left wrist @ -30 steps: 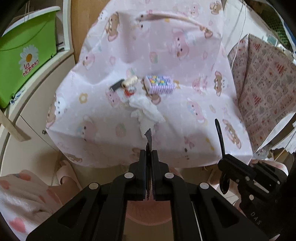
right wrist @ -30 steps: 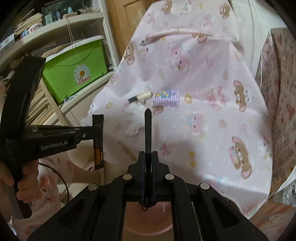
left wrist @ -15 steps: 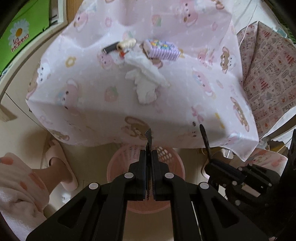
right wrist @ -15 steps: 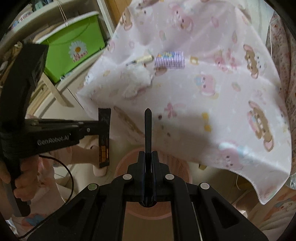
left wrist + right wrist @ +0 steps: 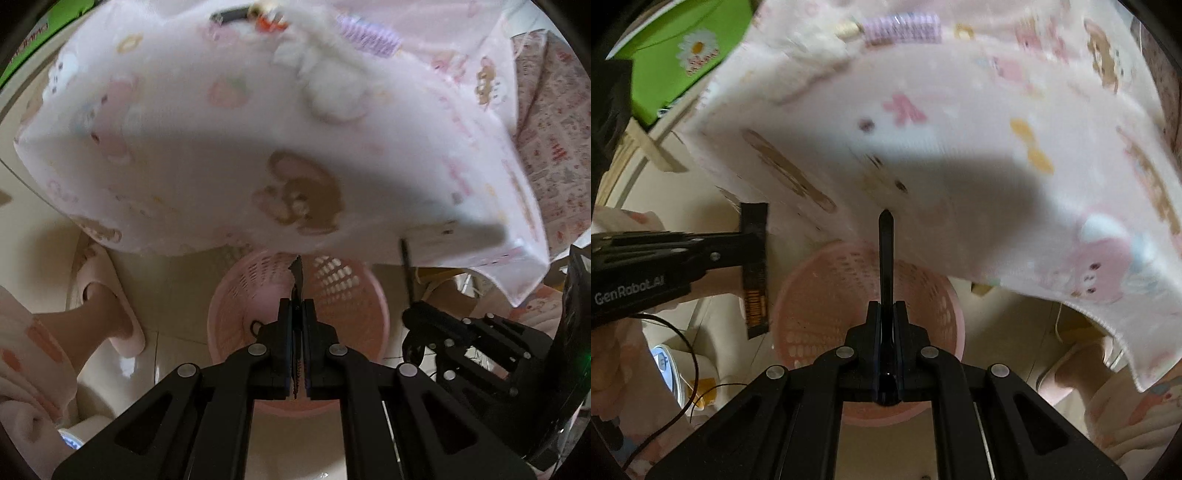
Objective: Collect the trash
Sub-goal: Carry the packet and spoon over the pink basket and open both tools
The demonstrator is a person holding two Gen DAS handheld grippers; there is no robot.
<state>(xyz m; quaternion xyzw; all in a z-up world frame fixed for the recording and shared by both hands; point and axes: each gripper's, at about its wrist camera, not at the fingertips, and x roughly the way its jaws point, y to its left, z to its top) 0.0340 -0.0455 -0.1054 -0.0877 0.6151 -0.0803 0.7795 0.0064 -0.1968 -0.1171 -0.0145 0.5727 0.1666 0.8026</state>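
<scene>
The step in hand looks like the drop: both grippers hang over the pink basket [image 5: 295, 332] on the floor, just under the table edge, each with a piece of trash.

The left gripper [image 5: 296, 328] is clamped on a thin dark wrapper [image 5: 755, 273], seen edge-on in its own view with a serrated tip poking out toward 12 o'clock. From the right wrist view the wrapper shows flat, a long black strip hanging crosswise through the jaws at about 9 o'clock, off the basket's left rim rather than over its opening. The right gripper [image 5: 886, 328] is closed on a slim black stick [image 5: 885, 258] that points up toward 12 o'clock, its tip crossing the basket's far rim in that view.

To do this well, I judge that the left gripper should slide in toward the basket's middle before letting go, because the strip is light and could flutter past the rim. The stick is stiffer; tipping it so its free end points into the basket [image 5: 868, 332] should keep it from bridging the rim or bouncing out. Releasing one piece at a time seems safer than both together.

More trash waits on the table under the pink cartoon cloth [image 5: 221, 129]: crumpled white tissue [image 5: 325, 88], a purple pack [image 5: 369, 35] and small items near 12 o'clock, all blurred.
</scene>
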